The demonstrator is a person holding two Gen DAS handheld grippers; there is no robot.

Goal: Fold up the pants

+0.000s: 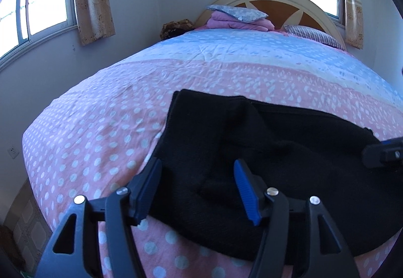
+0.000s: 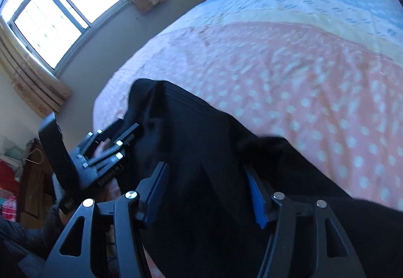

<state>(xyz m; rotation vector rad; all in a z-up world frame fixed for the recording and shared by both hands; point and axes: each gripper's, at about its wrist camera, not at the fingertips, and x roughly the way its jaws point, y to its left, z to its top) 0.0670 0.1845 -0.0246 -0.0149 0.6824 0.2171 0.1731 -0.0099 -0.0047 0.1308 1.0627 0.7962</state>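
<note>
While the black pants (image 1: 252, 152) lay bunched on the dotted bed (image 1: 100, 132) near its foot edge, they looked soft, thick and floppy, best pinched at an outer hem. Left gripper (image 1: 199, 189) and right gripper (image 2: 204, 192) hovered over the cloth, fingers spread wide, gripping nothing.

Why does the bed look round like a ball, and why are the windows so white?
Left wrist view: the fisheye lens bulges the bed and bends the window frame; daylight washes the panes out white. Right wrist view: same bending, tilted, with the left gripper smeared by motion blur and the black pants too dark for detail.
</note>
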